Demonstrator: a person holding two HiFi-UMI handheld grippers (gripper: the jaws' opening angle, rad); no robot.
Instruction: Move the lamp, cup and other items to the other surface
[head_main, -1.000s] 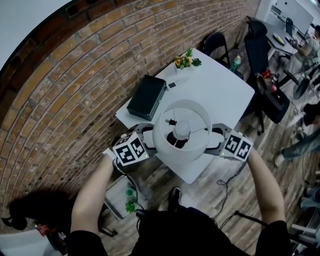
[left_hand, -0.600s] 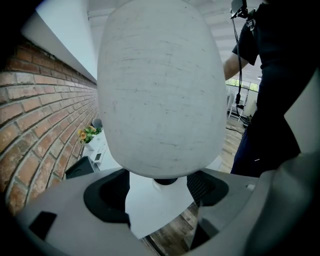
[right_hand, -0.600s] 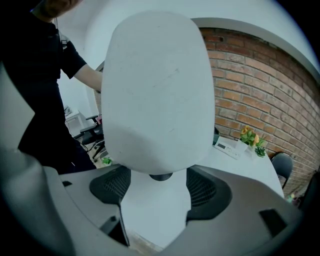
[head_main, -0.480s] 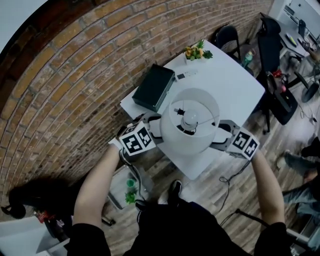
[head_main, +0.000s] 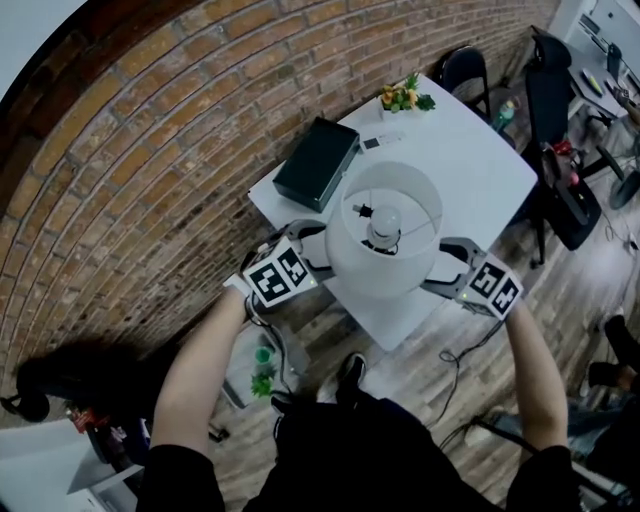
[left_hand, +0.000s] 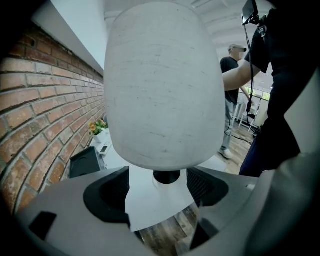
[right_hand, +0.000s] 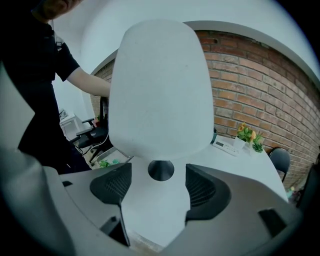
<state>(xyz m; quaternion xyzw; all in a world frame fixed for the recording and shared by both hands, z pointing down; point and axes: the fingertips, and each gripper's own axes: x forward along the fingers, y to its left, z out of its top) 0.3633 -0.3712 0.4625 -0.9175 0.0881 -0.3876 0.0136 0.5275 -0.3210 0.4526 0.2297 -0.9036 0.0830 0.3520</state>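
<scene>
The lamp (head_main: 385, 228), with a white drum shade and a bare bulb, stands over the near corner of the white table (head_main: 470, 170). My left gripper (head_main: 318, 262) reaches in under the shade from the left and my right gripper (head_main: 440, 270) from the right. In the left gripper view the shade (left_hand: 165, 85) fills the top. The black stem (left_hand: 166, 176) sits in the gap of the open left gripper (left_hand: 160, 187), touching neither pad. The right gripper view shows the same: stem (right_hand: 161, 170) between the wide-apart jaws of the right gripper (right_hand: 156, 187). The lamp's base is hidden.
A black box (head_main: 318, 163), a small remote (head_main: 378, 141) and a potted plant (head_main: 404, 98) sit at the table's far side by the brick wall. Chairs (head_main: 465, 70) stand behind it. A low stand with green items (head_main: 258, 370) is at my left foot. A person (left_hand: 232, 75) stands nearby.
The head view has shifted, so table and lamp sit higher and further right. Both grippers still flank the lamp; the left one has sunk slightly and rolled a little.
</scene>
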